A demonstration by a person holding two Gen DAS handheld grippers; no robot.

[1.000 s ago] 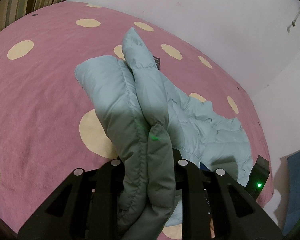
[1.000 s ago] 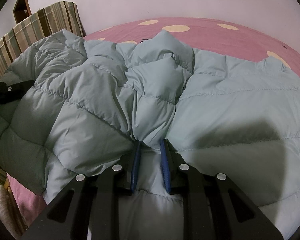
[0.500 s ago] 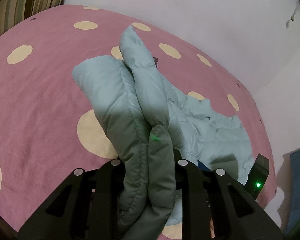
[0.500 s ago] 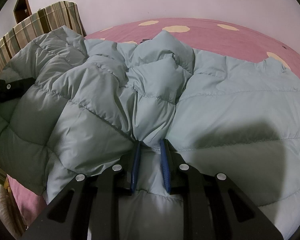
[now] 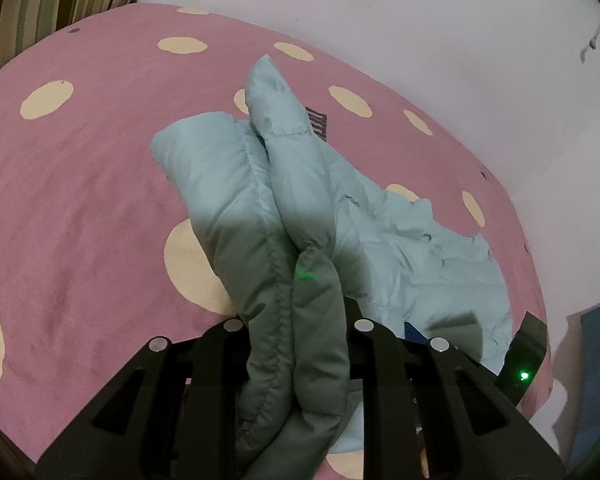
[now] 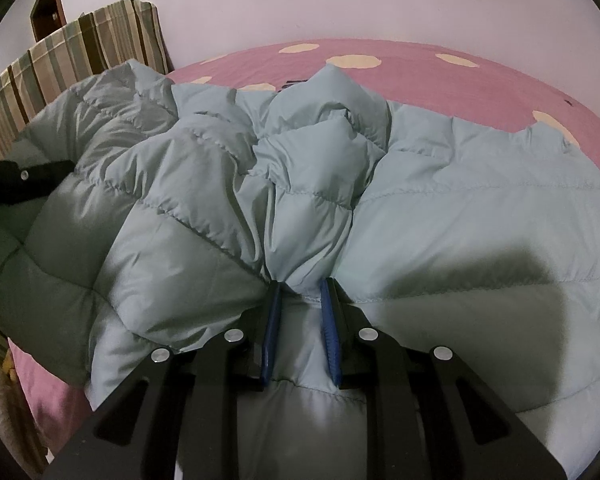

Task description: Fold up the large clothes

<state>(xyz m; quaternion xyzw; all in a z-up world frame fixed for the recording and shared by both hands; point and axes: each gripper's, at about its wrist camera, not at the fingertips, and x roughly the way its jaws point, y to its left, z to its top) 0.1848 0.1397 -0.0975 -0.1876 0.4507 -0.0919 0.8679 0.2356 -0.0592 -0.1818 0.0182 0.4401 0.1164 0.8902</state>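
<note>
Left wrist view shows the left gripper (image 5: 300, 344) clamped on a thick doubled edge of the pale blue-green quilted puffer jacket (image 5: 400, 248); that roll runs straight ahead from its jaws toward the far edge of the pink bedspread with cream dots (image 5: 80, 200) — the long axis of the coming fold. Right wrist view has the right gripper (image 6: 300, 292) nearly closed, its blue pads (image 6: 271, 320) pinching a bunched ridge of the same jacket, whose body spreads flat toward the bedspread's right edge.
</note>
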